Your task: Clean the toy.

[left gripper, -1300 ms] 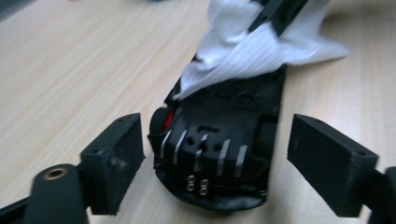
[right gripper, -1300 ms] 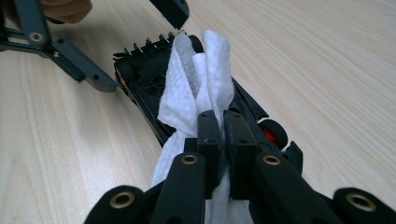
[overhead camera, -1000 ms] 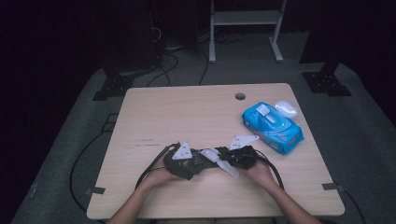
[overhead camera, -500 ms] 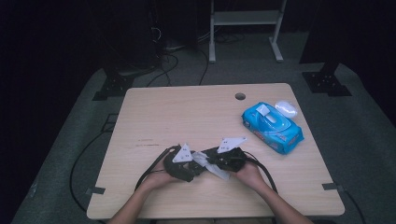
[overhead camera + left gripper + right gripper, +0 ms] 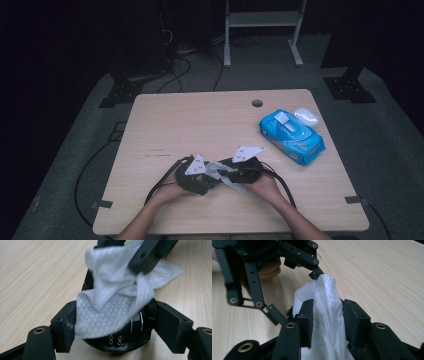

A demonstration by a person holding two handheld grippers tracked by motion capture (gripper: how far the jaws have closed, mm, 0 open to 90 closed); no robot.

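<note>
By the table's front edge my left gripper clamps the black buckled object under the white wipe, and since my right gripper's jaws have just been opening around the wipe, it could slide off.

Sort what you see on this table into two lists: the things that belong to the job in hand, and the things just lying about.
In the job:
white wipe
black buckled object that the wipe is draped over

Lying about:
blue wipes pack, off to the right
small white oval item beside the pack
</note>
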